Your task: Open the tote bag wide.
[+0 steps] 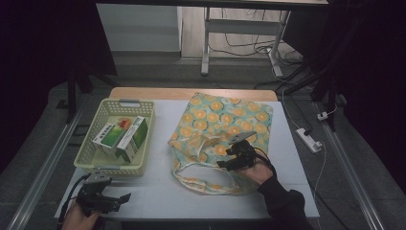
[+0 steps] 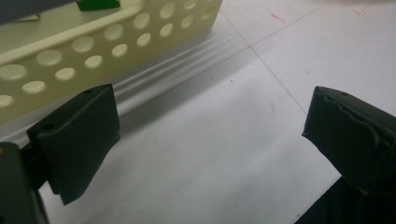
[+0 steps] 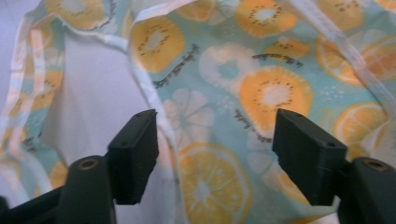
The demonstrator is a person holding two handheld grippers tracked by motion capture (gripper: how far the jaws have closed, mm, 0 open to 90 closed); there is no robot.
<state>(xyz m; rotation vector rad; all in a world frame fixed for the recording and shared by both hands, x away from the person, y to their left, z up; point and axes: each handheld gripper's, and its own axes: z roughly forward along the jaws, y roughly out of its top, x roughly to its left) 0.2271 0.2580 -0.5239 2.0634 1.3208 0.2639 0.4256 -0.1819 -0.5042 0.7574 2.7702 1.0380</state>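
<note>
Your fruit-print bag (image 1: 225,124) lies flat on the right half of the worktop (image 1: 158,191), its mouth and handles turned toward the near edge, probably so you can reach the opening; the pale basket (image 1: 95,163) sits by the left edge with its boxes (image 1: 119,136) standing inside, likely waiting to be packed. Your right hand-held gripper (image 1: 234,155) hovers over the bag's near part with its jaws well apart; between them lies the printed cloth and its hem, and I cannot tell whether a jaw touches the fabric. Your left hand-held gripper (image 1: 112,197) rests near the worktop's near left corner, just in front of the basket, jaws wide apart and holding nothing.
</note>
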